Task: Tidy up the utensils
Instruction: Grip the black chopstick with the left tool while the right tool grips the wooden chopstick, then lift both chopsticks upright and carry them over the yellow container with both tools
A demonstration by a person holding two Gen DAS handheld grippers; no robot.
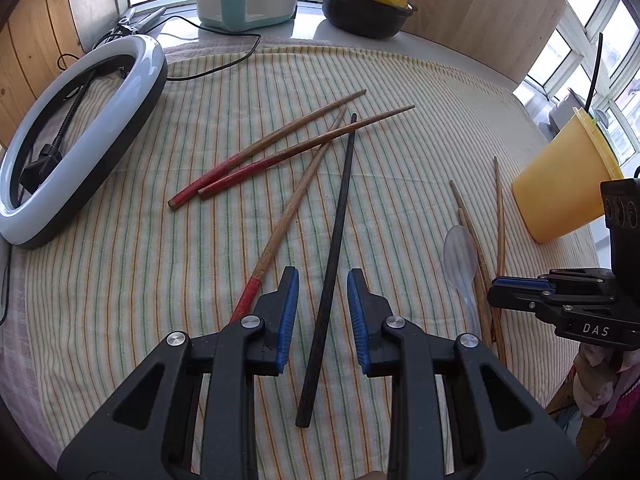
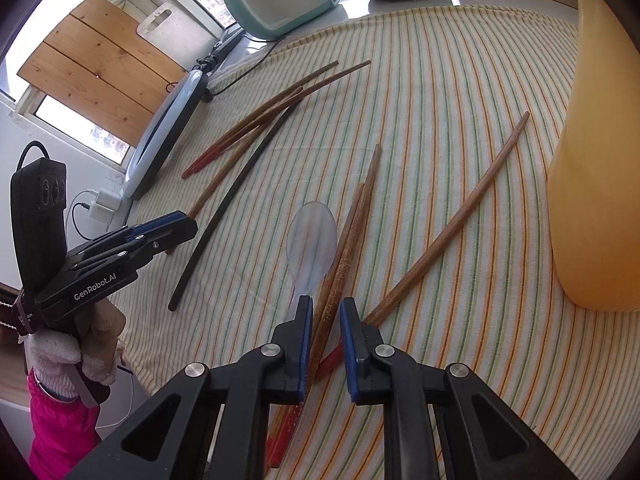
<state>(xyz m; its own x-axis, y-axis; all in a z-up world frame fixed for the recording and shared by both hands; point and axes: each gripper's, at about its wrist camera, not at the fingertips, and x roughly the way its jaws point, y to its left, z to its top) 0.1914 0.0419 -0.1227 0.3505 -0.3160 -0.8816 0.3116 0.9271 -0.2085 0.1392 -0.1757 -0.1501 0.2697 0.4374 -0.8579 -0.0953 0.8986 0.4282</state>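
Black chopstick (image 1: 332, 264) between left claw (image 1: 323, 280) pads, untouched

Bare striped cloth (image 1: 132, 280) is left open between the ring light (image 1: 80, 136) at the left edge and the scattered red-ended chopsticks (image 1: 276, 148). The right side is crowded by the yellow cup (image 1: 560, 184), a clear spoon (image 2: 312, 236) and brown chopsticks (image 2: 348, 248).
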